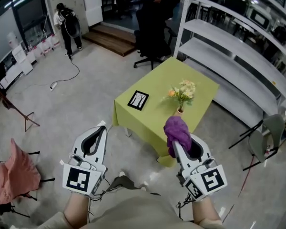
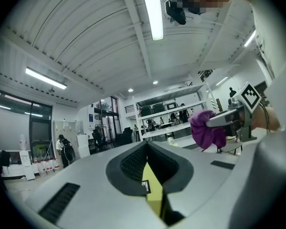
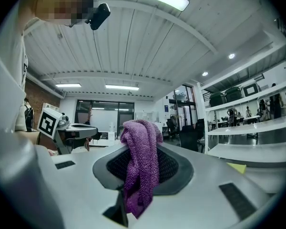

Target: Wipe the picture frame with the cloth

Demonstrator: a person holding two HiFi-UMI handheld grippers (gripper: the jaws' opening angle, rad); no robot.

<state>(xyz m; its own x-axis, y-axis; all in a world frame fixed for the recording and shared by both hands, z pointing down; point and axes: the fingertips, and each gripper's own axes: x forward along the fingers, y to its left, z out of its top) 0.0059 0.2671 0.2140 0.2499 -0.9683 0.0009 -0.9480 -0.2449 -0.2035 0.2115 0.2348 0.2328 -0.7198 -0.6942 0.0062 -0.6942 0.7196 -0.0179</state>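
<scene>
Short of the green table and off its left corner, the left gripper hangs in the air with its jaws together and nothing between them. The picture frame lies flat on the table's left part, and a vase of flowers stands just right of it. Before the table's near edge, the right gripper is clamped on the purple cloth, well apart from the frame.
</scene>
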